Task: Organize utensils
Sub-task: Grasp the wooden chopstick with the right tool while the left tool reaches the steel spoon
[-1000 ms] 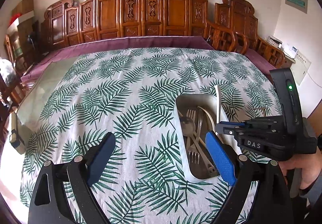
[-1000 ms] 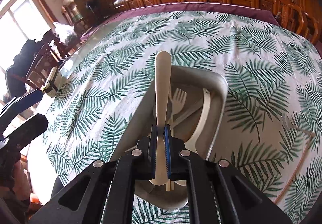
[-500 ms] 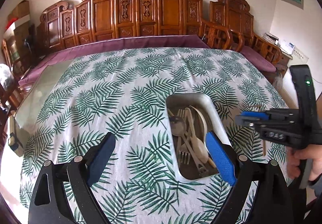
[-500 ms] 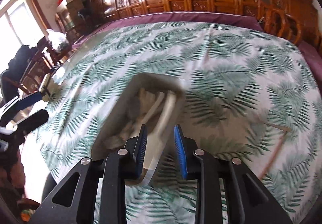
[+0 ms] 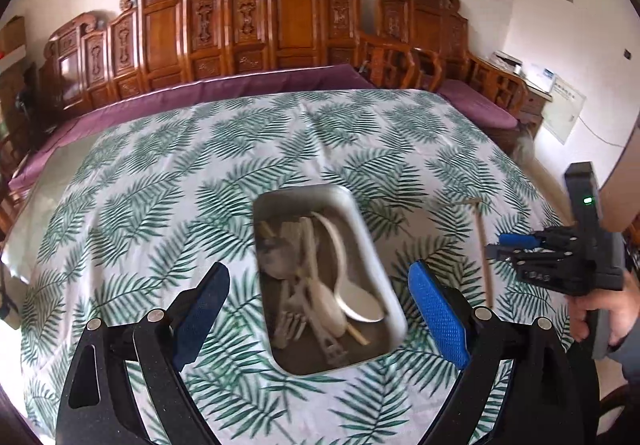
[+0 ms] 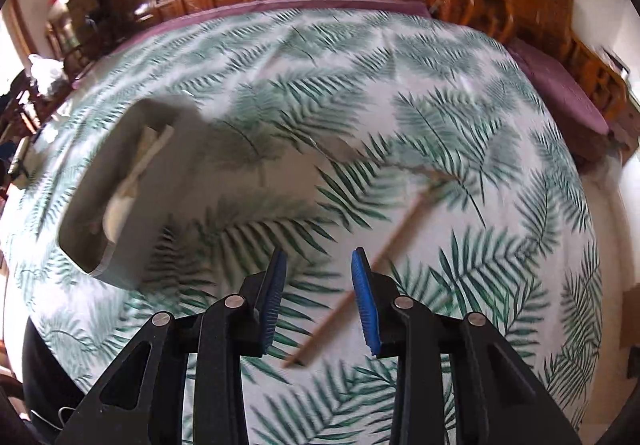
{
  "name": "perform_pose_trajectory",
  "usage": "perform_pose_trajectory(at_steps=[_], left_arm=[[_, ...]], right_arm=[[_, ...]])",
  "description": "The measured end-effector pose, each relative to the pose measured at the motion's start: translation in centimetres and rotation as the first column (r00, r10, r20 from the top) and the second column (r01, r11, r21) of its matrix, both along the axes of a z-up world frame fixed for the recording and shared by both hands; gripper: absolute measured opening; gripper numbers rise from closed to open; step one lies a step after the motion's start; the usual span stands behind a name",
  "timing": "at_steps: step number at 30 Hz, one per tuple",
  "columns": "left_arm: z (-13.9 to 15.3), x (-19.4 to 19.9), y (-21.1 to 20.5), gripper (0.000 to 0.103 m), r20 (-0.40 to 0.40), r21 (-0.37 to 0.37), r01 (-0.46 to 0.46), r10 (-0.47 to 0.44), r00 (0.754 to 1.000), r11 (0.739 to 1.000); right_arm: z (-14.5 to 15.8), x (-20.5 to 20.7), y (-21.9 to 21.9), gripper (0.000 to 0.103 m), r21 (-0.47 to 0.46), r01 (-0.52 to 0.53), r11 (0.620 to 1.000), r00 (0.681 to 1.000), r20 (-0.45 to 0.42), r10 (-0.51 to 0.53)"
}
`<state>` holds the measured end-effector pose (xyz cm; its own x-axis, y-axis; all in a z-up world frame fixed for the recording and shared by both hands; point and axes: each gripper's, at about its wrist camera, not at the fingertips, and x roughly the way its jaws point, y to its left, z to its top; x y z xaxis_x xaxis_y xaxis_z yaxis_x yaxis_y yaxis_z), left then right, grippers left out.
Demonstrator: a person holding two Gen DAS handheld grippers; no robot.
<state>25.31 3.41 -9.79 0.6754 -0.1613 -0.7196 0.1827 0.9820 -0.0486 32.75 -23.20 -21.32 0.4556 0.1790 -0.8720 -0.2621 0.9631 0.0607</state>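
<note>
Covering table: palm-leaf tablecloth (image 5: 168, 181)

You've got a matt cloth (image 5: 168, 181) with a printed fern pattern under everything, and a tray (image 5: 362, 229) of dull brushed metal on it. Inside lie smooth, glossy pale plastic spoons (image 5: 352, 297) and metal forks (image 5: 290, 325). The stick (image 6: 384, 245) looks like bare wood; your finger pads (image 6: 362, 301) are ribbed blue rubber on matt black plastic.

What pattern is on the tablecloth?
Green fern leaves on white; the tablecloth shows sharpest in the left wrist view.
</note>
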Motion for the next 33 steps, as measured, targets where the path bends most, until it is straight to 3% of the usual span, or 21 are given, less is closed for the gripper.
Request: perform_pose_trajectory(at_steps=[10,18,23,25,27,33], left_arm=[[-0.9,-0.4,-3.8,0.087,-0.009,0.002,0.087,-0.087,0.996,0.996],[-1.3,-0.4,-5.8,0.087,-0.026,-0.007,0.119,-0.119,0.993,0.993],[-1.8,-0.1,-7.3,0.087,-0.041,-0.001,0.142,-0.142,0.989,0.990],[-1.9,0.0,-7.9,0.087,-0.044,-0.001,0.151,-0.151,0.987,0.988],[-2.1,0.3,-8.6,0.087,-0.051,0.000,0.162,-0.162,0.985,0.987],[-3.0,1.7,-10.9,0.087,-0.072,0.006,0.196,-0.195,0.978,0.981]], right_arm=[[-4.2,1.0,-1.5,0.036,-0.018,0.067,0.998,0.995,-0.077,-0.068],[-5.1,1.2,-2.3,0.034,-0.086,0.095,0.992,0.993,-0.063,-0.100],[-5.0,0.5,-4.3,0.029,-0.084,0.120,0.989,0.990,-0.069,-0.126],[-4.9,0.1,-5.3,0.016,-0.071,0.129,0.989,0.988,-0.071,-0.134],[-4.9,-0.2,-6.2,0.009,-0.071,0.130,0.989,0.988,-0.075,-0.135],[-4.8,-0.6,-7.8,0.006,-0.045,0.128,0.991,0.988,-0.080,-0.131]])
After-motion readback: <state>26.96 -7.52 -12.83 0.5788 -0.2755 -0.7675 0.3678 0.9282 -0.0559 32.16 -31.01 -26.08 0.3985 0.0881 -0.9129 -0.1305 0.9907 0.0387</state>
